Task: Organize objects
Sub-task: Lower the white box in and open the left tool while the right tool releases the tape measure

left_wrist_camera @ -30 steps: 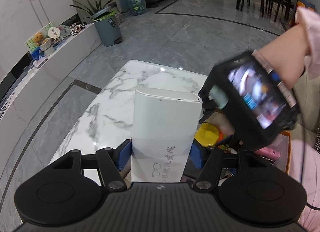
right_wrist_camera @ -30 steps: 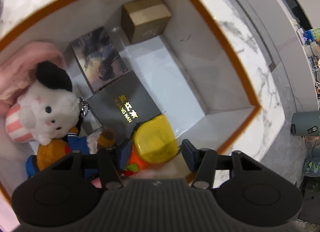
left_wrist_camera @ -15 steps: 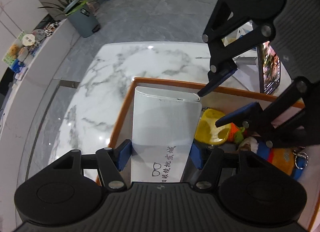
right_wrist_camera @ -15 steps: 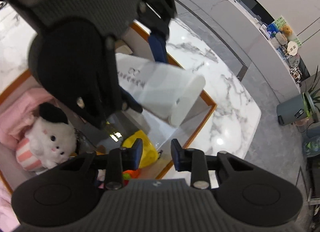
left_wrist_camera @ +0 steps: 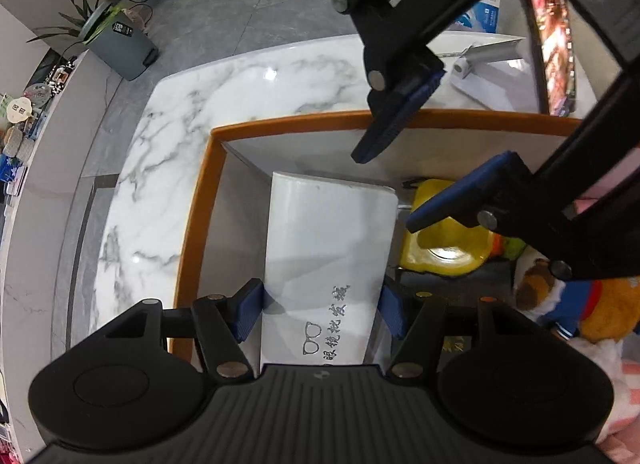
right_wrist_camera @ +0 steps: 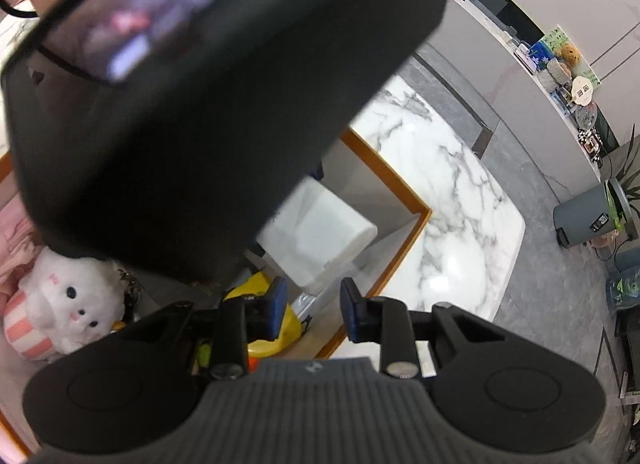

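White, rounded-edge glasses case with printed characters (left_wrist_camera: 326, 264) is clamped between the blue pads of the left hand-held gripper (left_wrist_camera: 320, 306); left wrist view. Compared with a second ago, it has descended from above the marble tabletop (left_wrist_camera: 168, 152) into the orange-rimmed storage tray (left_wrist_camera: 200, 200), beside the yellow toy (left_wrist_camera: 448, 244): placement appears near. Right wrist view: the right hand-held gripper (right_wrist_camera: 310, 310) has just been closing, nothing between its jaws, which stand partly apart above the tray corner; the case (right_wrist_camera: 320, 236) lies ahead.
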The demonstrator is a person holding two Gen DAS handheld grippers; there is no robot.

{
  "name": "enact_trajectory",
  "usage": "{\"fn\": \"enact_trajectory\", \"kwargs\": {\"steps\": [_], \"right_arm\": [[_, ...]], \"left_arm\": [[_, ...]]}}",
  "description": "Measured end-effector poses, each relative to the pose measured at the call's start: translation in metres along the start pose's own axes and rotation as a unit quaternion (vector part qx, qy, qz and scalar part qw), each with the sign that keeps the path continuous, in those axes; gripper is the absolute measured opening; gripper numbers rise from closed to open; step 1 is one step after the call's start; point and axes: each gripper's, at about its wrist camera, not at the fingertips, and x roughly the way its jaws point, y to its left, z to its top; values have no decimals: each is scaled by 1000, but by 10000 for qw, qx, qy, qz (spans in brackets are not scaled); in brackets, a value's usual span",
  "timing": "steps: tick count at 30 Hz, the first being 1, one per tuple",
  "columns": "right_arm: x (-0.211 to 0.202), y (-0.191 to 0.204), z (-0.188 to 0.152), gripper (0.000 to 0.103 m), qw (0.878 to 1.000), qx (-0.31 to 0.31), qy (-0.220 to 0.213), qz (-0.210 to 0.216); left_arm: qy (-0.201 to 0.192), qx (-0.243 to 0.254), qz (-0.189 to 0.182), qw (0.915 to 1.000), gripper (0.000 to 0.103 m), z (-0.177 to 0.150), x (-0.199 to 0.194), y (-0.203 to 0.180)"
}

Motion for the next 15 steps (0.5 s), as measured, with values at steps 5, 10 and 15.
{"fn": "enact_trajectory", "kwargs": {"steps": [5,10,15], "right_arm": [[7,1,1,28,10000,-58,8,-9],[12,2,3,28,10000,-66,35,2],[11,2,4,28,10000,-37,40,-26]], "left_arm": [[-96,136,57,9998,70,0,9,0],[-197,310,170,9992,70,-2,12,-3],[-369,129,226,9990,73,-3,10,1]]}}
